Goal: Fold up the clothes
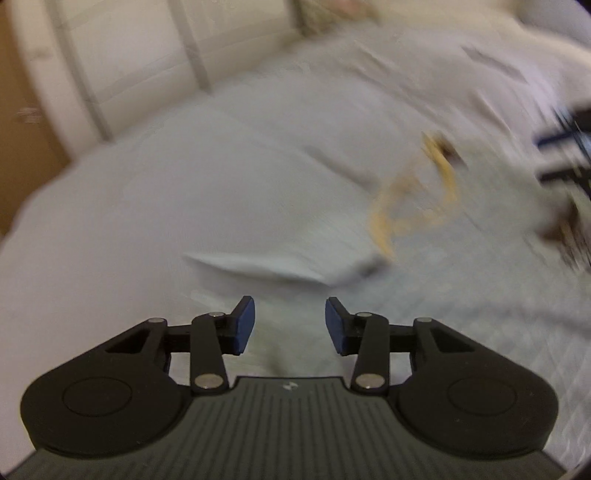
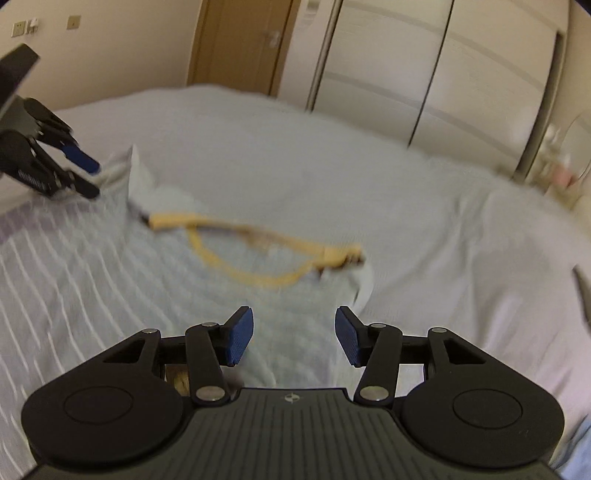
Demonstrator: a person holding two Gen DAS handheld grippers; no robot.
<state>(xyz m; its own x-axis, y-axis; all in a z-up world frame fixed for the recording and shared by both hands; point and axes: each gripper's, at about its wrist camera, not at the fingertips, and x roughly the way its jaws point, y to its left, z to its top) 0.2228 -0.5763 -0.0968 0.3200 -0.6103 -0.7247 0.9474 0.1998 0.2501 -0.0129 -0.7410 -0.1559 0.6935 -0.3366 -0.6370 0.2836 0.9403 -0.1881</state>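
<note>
Left hand-held gripper (image 1: 290, 325): released, blue pads parted, nothing between them.
Right hand-held gripper (image 2: 294, 336): released, pads parted, nothing held.
Garment (image 2: 255, 258): pale, yellow-trimmed neckline, spread flat on the bed (image 2: 424, 192); seen at frame centre, just above the right pads.
Garment in left view (image 1: 413, 206): centre right, above the pads; blurred.

A home bedroom: a wide bed (image 2: 295, 155) under a pale quilted cover fills both views, with a white sliding-door wardrobe (image 2: 436, 70), a wooden door (image 2: 240, 44) and wall switches (image 2: 18, 27) behind.
</note>
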